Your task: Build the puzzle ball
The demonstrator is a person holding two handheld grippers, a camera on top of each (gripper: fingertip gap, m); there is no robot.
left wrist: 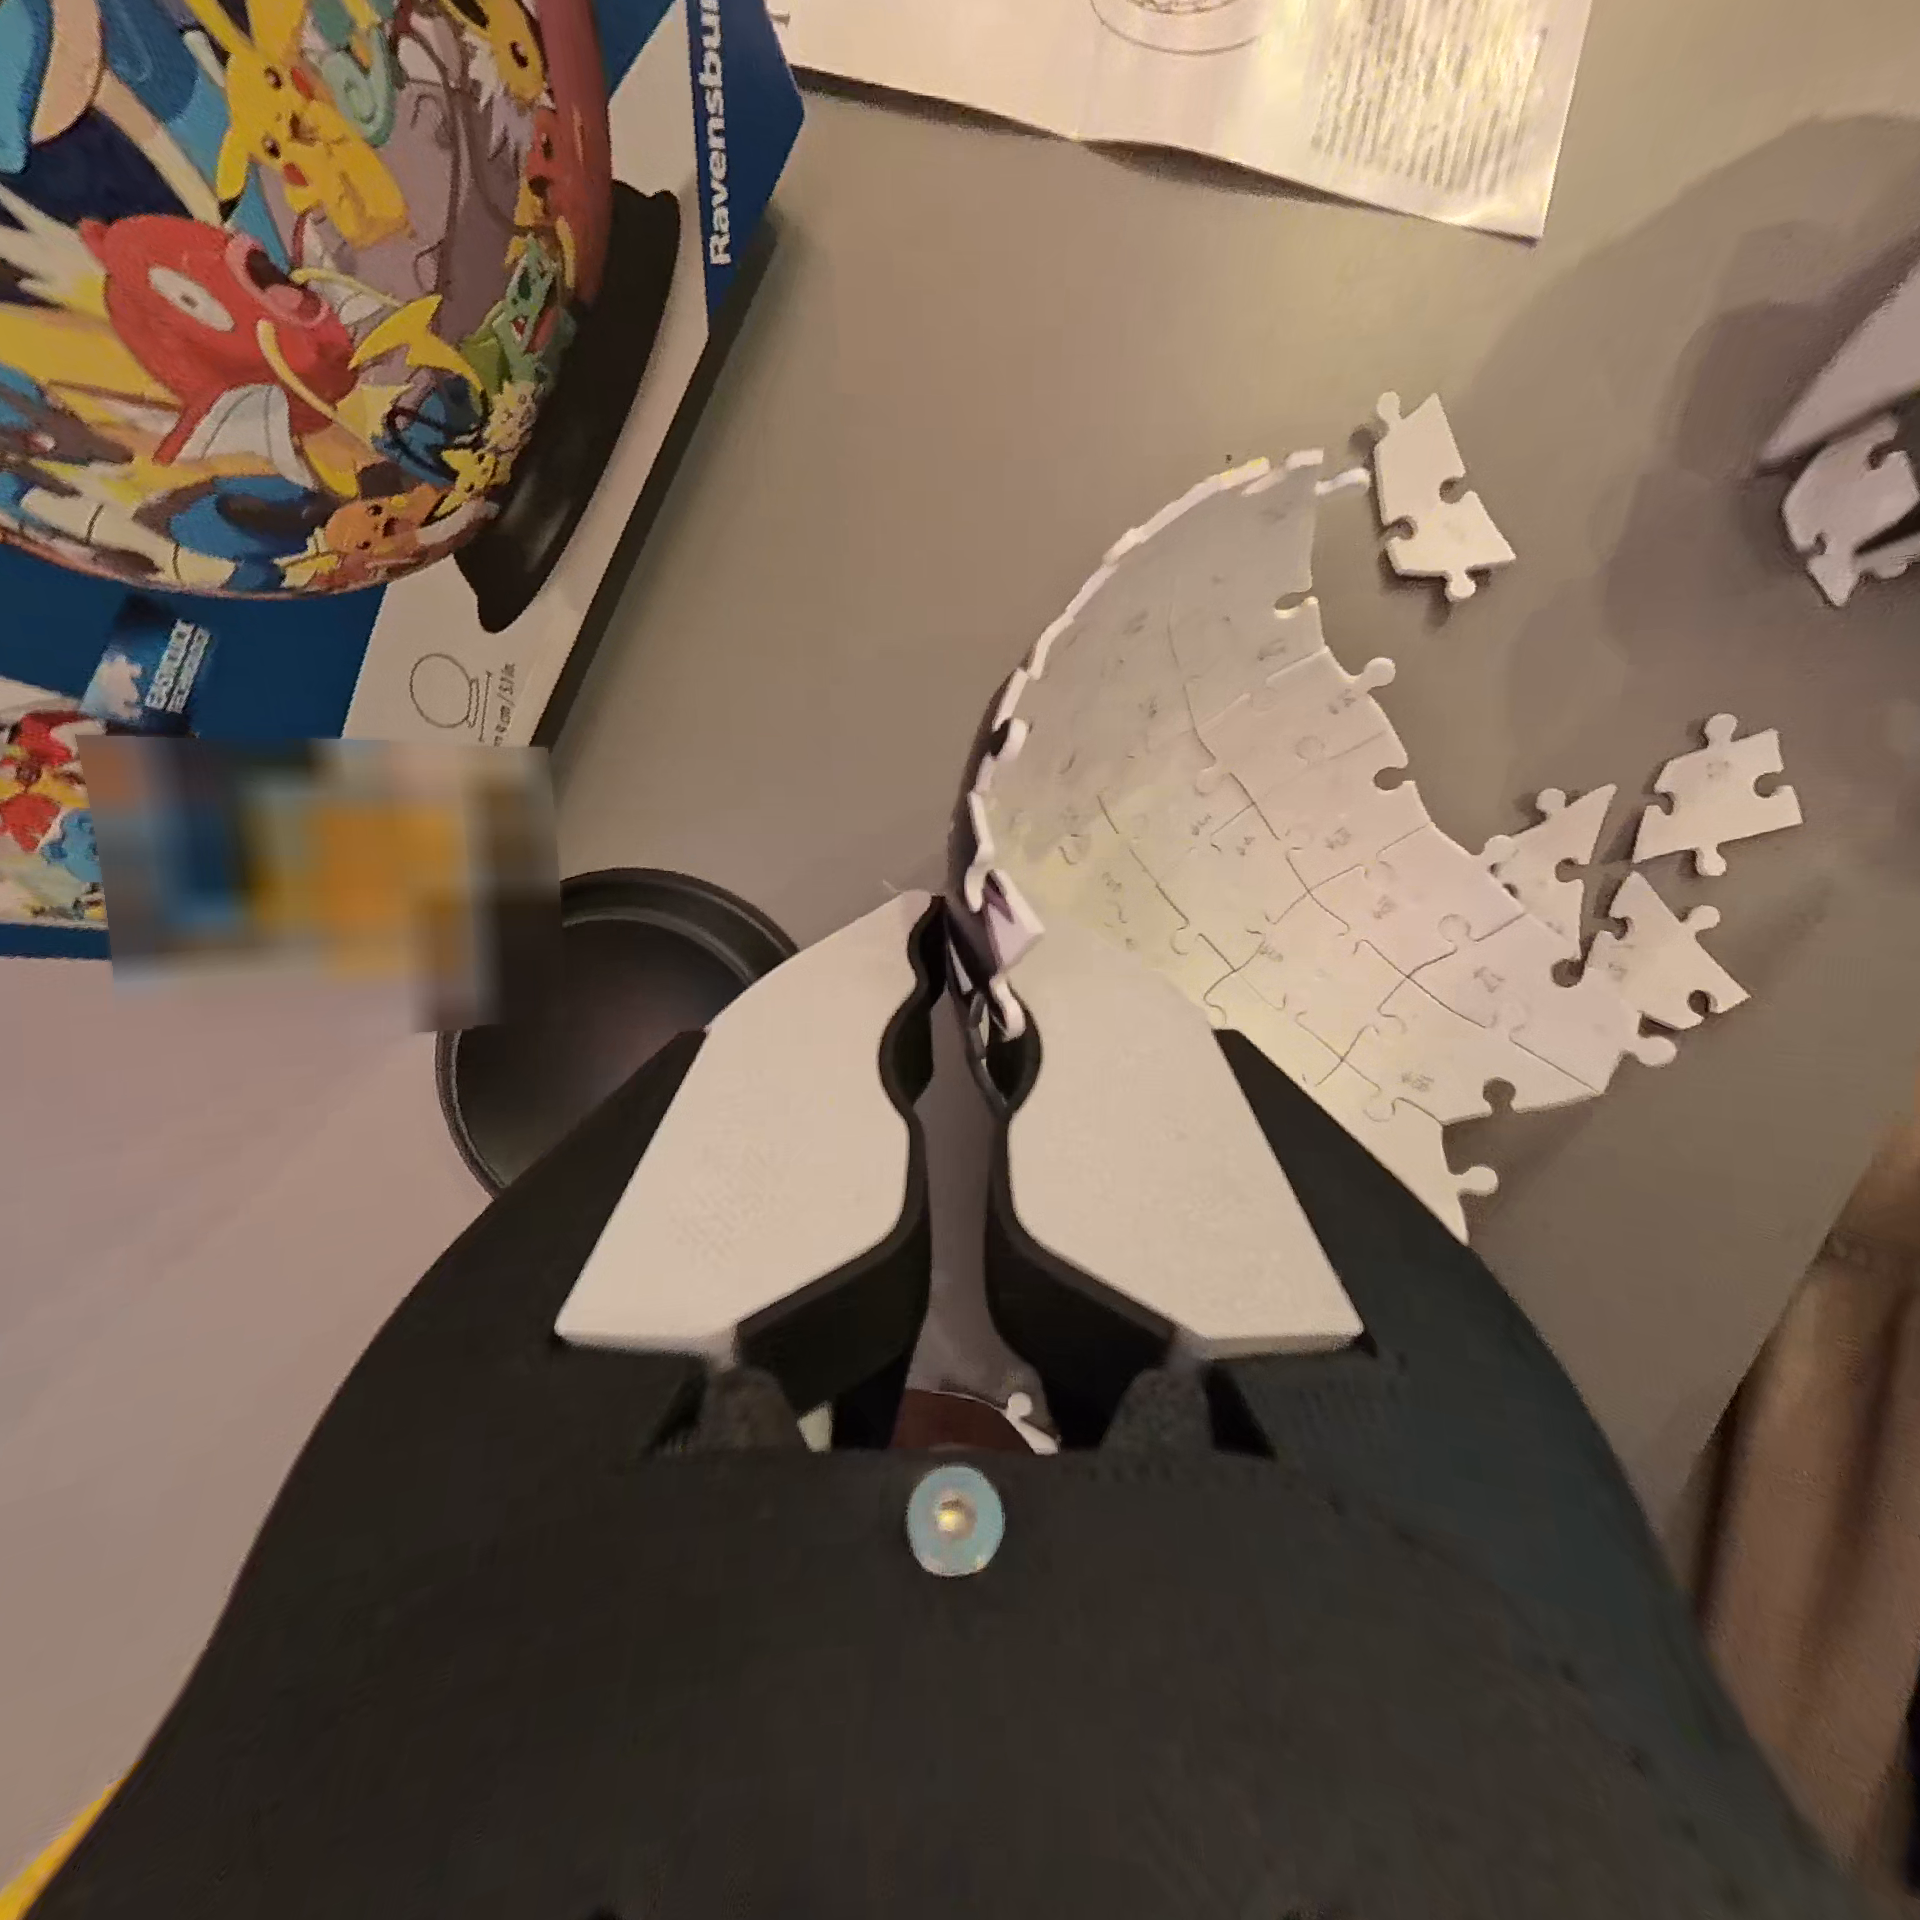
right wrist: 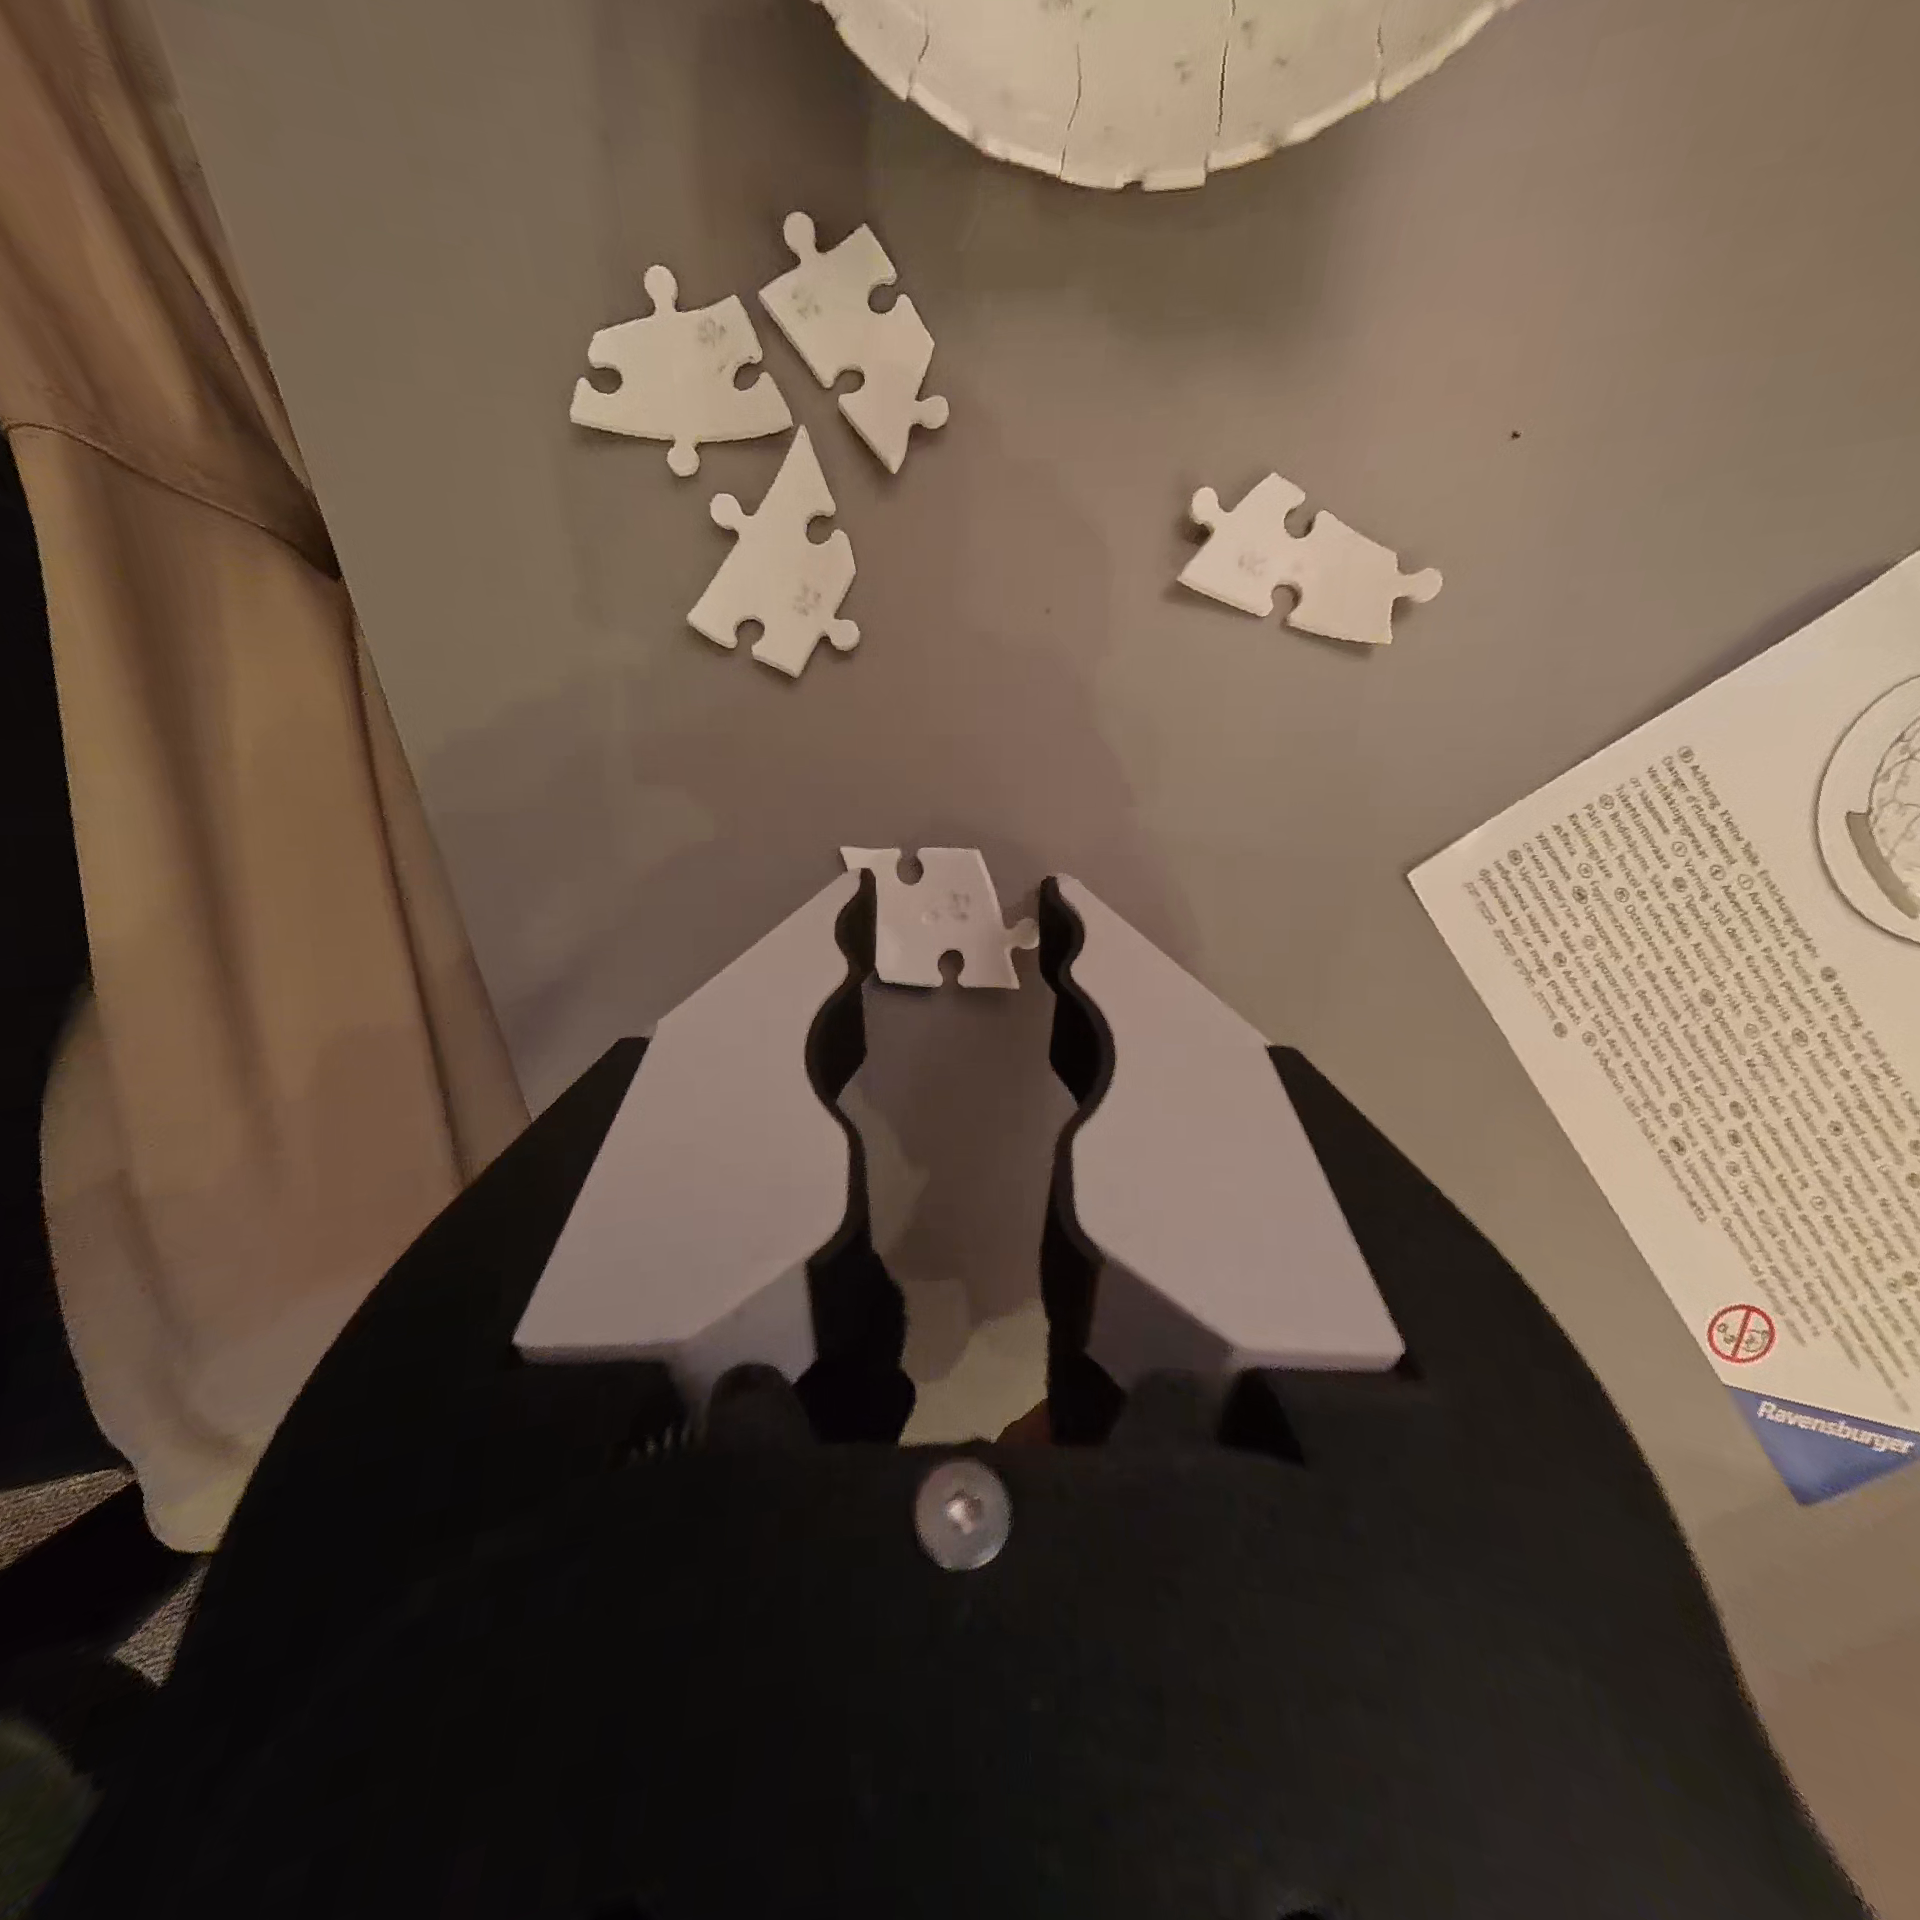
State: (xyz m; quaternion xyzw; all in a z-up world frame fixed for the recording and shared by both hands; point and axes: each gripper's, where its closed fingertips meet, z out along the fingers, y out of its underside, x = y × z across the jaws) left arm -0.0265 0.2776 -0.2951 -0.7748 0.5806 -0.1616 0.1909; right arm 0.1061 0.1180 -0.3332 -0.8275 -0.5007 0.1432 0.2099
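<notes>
Your left gripper (left wrist: 971, 971) is pinched tight on the rim of the half-built ball shell (left wrist: 1278, 831), so keep that steady while your right gripper (right wrist: 951, 914), jaws apart and empty, squares up around the loose piece (right wrist: 940, 920) on the table (right wrist: 1039, 675) before closing.

Both wrist views look steeply down, close over the grey table (right wrist: 1039, 644), sharing loose puzzle pieces (right wrist: 769, 416).
</notes>
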